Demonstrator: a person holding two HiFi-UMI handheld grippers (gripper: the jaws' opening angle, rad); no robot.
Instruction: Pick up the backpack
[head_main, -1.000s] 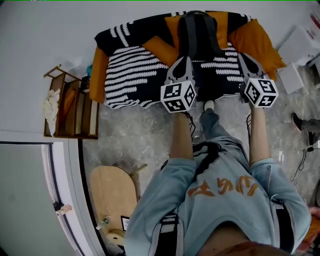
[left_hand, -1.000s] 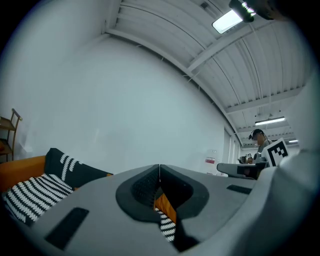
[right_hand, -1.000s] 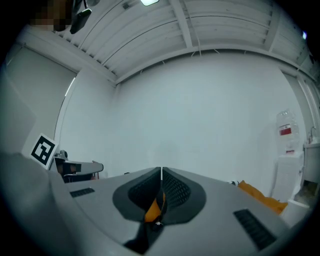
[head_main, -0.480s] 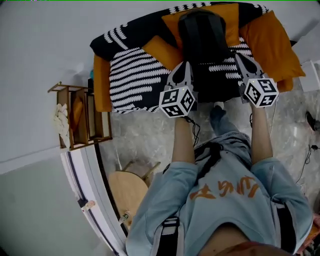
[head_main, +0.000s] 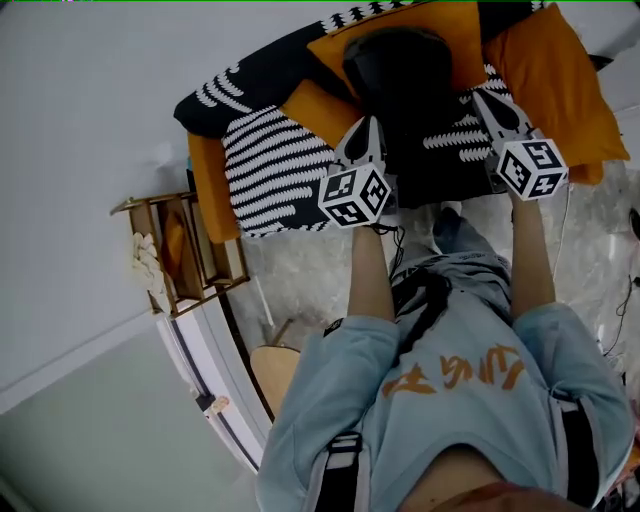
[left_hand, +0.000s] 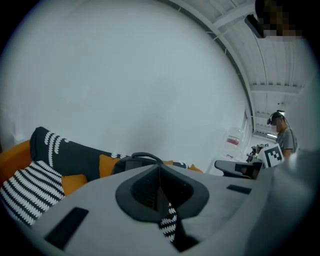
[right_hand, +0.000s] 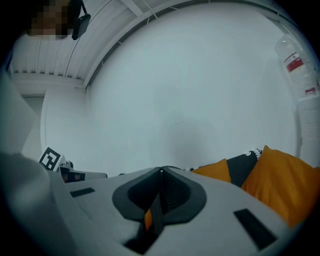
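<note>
Up on the orange couch (head_main: 550, 80), the black backpack (head_main: 400, 70) is propped against the back cushions, sitting on a black-and-white striped throw (head_main: 270, 160). The left gripper (head_main: 367, 125) is just beside the pack's left edge and the right gripper (head_main: 483, 98) is over the throw just off its right side, so the bag sits between the two. Can't tell if either one actually touches it. Both sets of fingers are pressed fully together with nothing in them. The left gripper view just shows the pack's grab handle poking up past the closed tips, and the right gripper view looks at plain wall plus an orange cushion (right_hand: 285, 180). Left of the couch there's a small wooden rack (head_main: 185, 250) against the white wall. Closer in, a round wooden top (head_main: 275, 370) stands on the speckled floor (head_main: 300, 275), next to the person's light blue sweatshirt (head_main: 450, 380).
</note>
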